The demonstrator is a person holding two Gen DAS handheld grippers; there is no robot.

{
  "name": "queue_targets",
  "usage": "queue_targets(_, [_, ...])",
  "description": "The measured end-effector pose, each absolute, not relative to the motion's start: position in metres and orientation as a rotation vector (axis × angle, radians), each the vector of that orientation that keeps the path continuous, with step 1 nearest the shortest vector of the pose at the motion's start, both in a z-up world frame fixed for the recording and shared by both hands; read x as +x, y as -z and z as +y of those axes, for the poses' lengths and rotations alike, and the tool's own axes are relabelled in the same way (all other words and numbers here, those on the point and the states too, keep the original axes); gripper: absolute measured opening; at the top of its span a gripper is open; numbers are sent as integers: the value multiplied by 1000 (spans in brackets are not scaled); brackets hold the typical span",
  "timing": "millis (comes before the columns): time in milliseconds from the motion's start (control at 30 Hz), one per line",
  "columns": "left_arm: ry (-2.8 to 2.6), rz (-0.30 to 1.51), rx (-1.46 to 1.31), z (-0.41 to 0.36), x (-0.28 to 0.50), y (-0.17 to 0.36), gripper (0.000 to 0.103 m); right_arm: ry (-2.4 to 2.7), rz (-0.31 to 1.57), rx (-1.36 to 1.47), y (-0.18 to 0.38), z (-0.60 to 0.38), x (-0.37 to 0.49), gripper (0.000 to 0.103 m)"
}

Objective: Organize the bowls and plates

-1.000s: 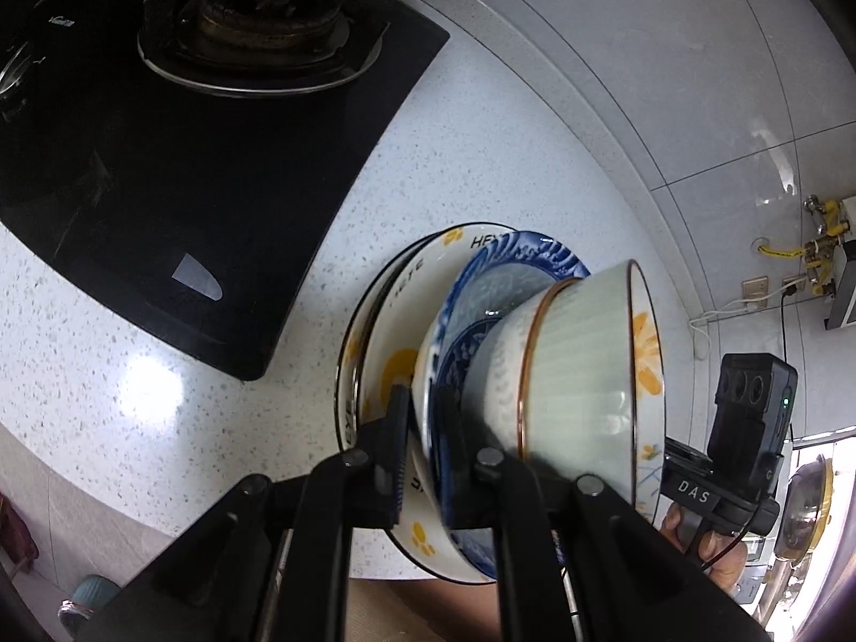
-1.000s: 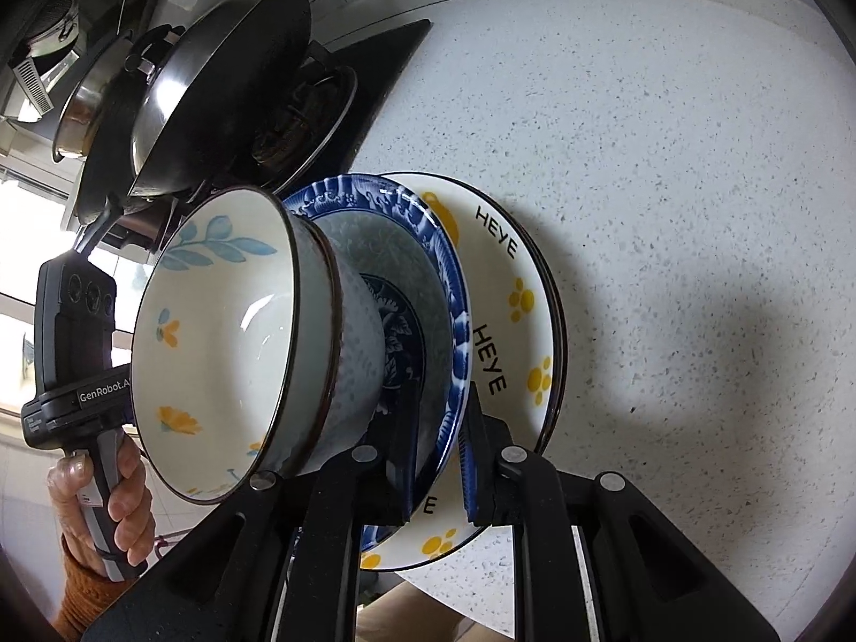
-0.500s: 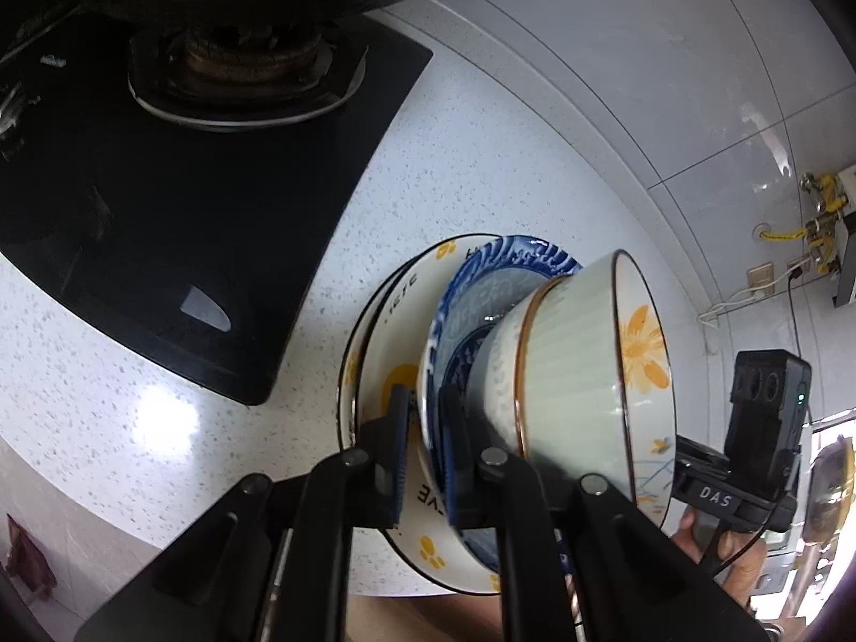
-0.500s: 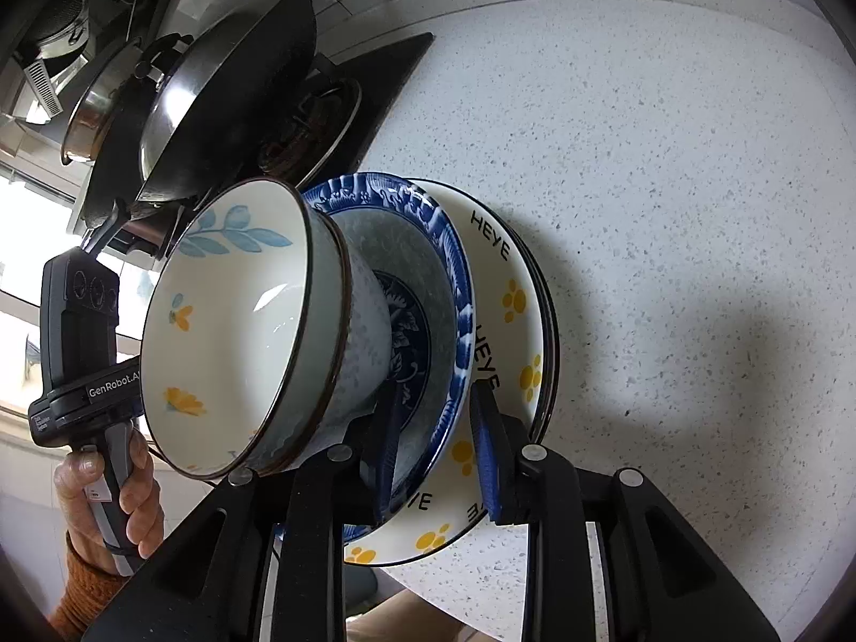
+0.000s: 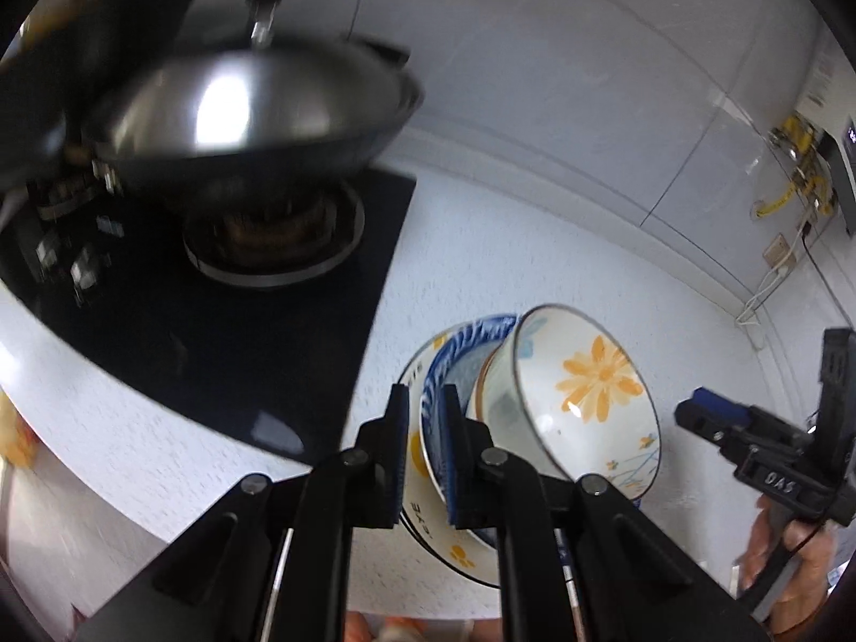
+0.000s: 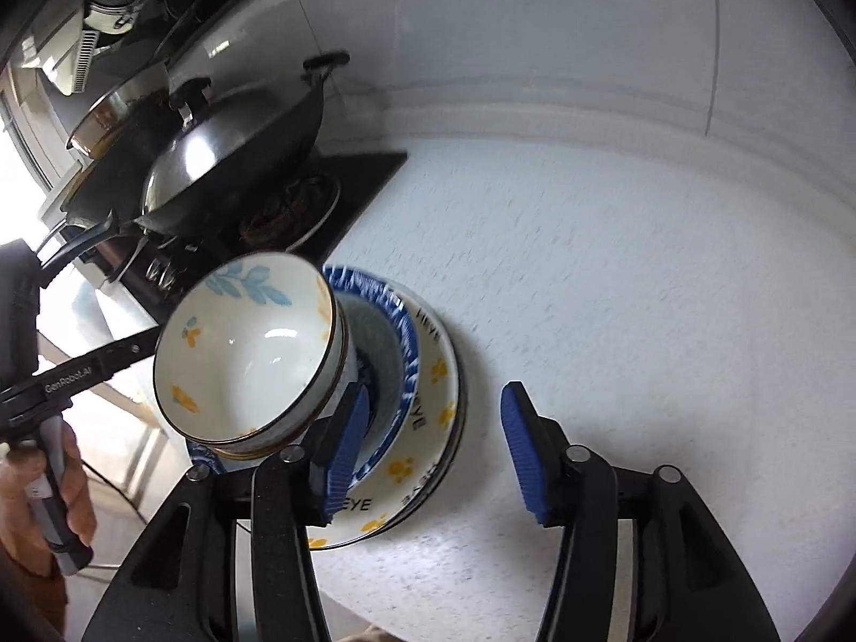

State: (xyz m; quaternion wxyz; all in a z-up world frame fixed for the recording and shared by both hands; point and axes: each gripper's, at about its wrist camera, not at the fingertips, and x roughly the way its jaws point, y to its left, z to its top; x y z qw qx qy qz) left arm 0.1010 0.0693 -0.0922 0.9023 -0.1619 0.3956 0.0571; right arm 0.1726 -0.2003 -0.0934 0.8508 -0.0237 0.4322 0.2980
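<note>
Right gripper (image 6: 433, 449) has let go — a second ago its pads pinched the stack's rim; now its jaws are opening, nothing pressed between them. Left gripper (image 5: 423, 449) stays pinched on the rims of the white "HEYE" plate (image 6: 428, 428) and blue-patterned plate (image 6: 398, 321). Likely the stack now hangs on the left grip alone, over the speckled counter (image 6: 615, 267) beside the hob (image 5: 241, 331). Stack is tilted — floral bowl (image 6: 246, 348) opens sideways, toward the right gripper; no long axis, round pieces nested.

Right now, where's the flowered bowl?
In both wrist views the flowered bowl sits on top of the stack, nested in the blue plate over the HEYE plate, on the counter beside the stove.
</note>
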Motion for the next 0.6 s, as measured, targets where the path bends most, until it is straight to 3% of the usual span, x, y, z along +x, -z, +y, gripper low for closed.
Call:
queue_targets(133, [-86, 766, -268, 55, 99, 73, 11, -546, 793, -60, 73, -212, 161, 59])
queue_targets(600, [-17, 662, -69, 35, 84, 20, 12, -288, 712, -97, 40, -233, 112, 64])
